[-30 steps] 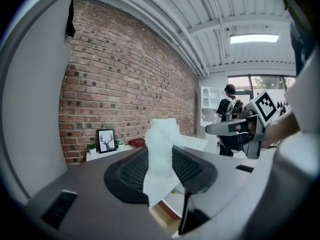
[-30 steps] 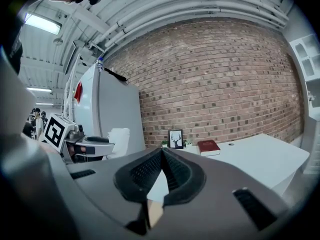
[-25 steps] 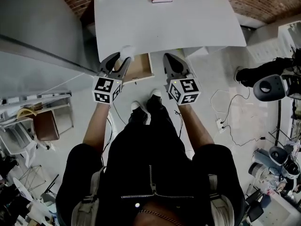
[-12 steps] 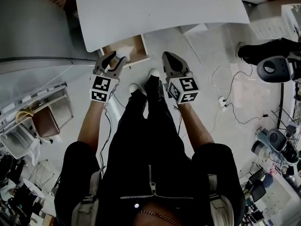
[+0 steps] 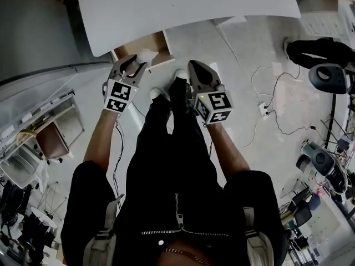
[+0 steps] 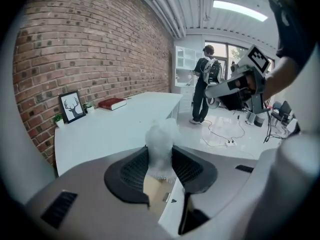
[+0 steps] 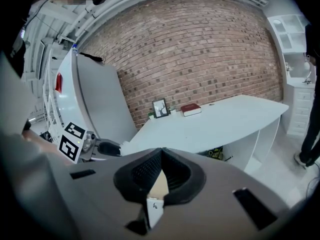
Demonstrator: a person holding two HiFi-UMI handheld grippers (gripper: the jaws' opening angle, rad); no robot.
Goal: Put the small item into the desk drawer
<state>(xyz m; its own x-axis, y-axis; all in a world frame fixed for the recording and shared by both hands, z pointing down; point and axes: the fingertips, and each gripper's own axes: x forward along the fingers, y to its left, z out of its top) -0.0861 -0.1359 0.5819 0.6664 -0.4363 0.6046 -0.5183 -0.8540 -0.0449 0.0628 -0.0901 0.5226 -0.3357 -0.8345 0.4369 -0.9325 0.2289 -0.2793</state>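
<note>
Over on the left, the left gripper (image 5: 133,64) has its jaws pressed in on the item (image 5: 145,56), a small white fluffy lump that sticks up past the tips. It is held out at the front left corner of the drawer (image 5: 136,44). The drawer stands pulled out from under the white worktop (image 5: 183,4), with its bare wooden inside showing. Looking along the left gripper, the wooden bottom and the white front of the drawer lie straight below the item, so it is held over the drawer's front part and is not resting in it.

On the far end of the worktop, against the brick wall (image 6: 85,39), stand a small plant (image 6: 58,119), a framed deer picture (image 6: 71,106) and a red book (image 6: 112,103).

The person's shoes (image 5: 180,75) stand on the pale floor between the two grippers, just in front of the drawer.

To the right, the right gripper (image 5: 195,66) is held level with the left one, apart from it and off to the right of the drawer. Its jaws meet at the tips with nothing between them. It touches neither drawer nor worktop.

Further right, cables and a power strip (image 5: 263,108) lie on the floor. Another person (image 6: 205,84) stands far back in the room, near the windows.
</note>
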